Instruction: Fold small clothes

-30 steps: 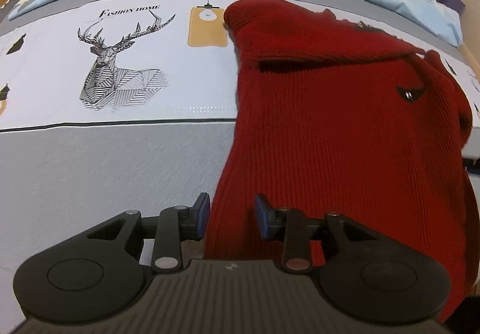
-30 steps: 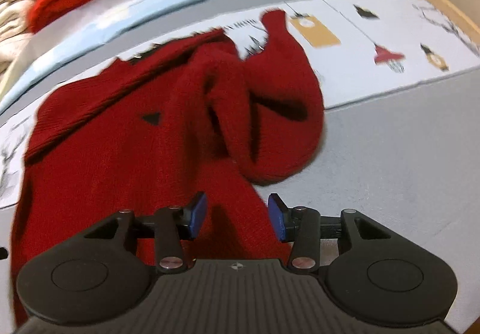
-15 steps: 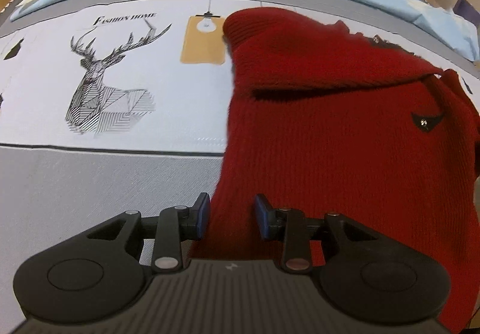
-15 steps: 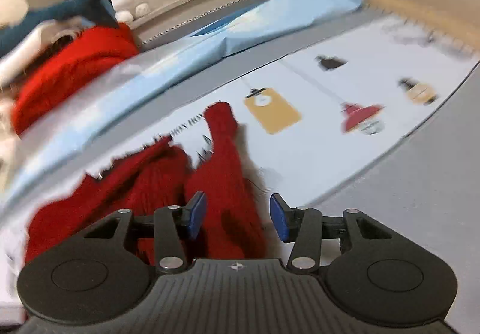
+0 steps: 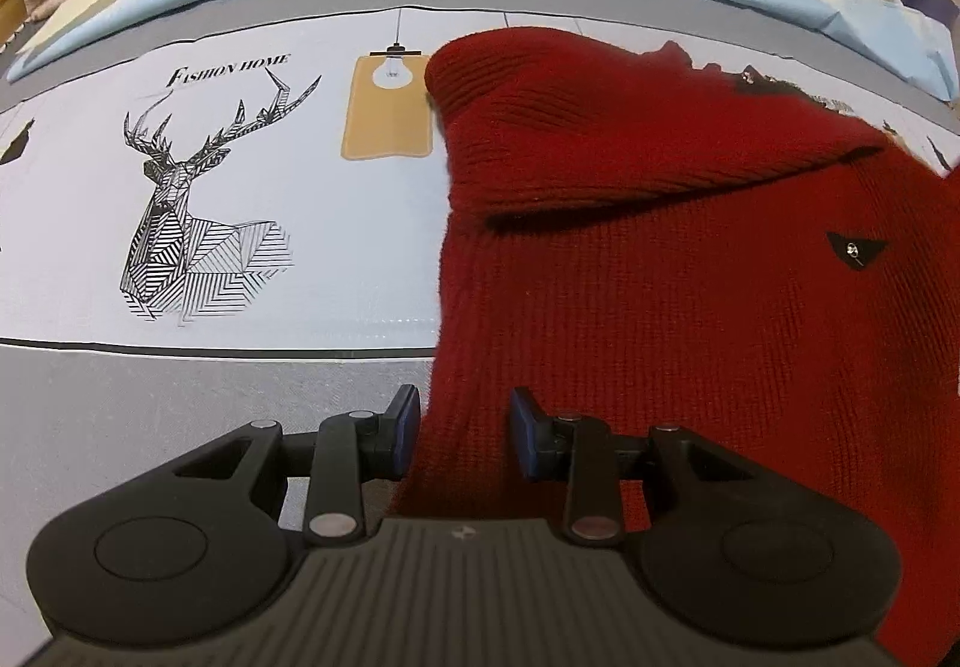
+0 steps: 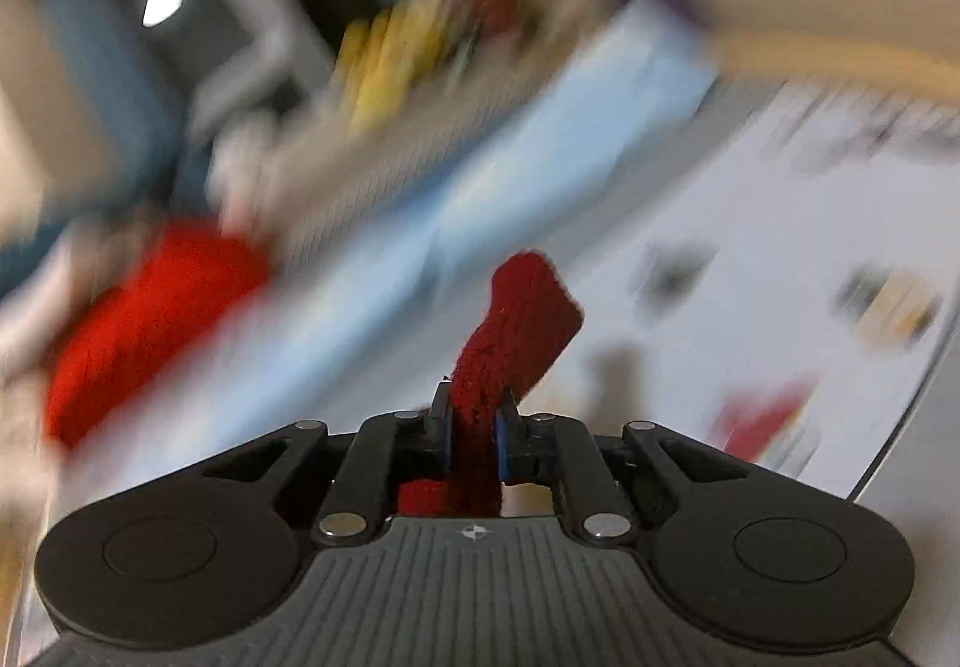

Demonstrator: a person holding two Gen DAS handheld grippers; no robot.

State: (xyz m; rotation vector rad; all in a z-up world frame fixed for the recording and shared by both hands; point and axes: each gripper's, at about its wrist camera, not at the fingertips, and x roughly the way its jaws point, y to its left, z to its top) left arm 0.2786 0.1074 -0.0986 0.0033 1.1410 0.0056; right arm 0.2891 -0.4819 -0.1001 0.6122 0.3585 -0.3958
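Right gripper (image 6: 473,436) jaws now clamped on sweater (image 6: 516,331) sleeve

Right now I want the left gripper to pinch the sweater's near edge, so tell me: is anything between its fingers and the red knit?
Nothing visible. The left gripper is open, with the red sweater edge already lying between its fingers on the bedsheet.

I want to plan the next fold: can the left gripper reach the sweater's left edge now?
Probably yes. The left gripper is open, the red sweater edge lies between its fingers, and nothing blocks it.
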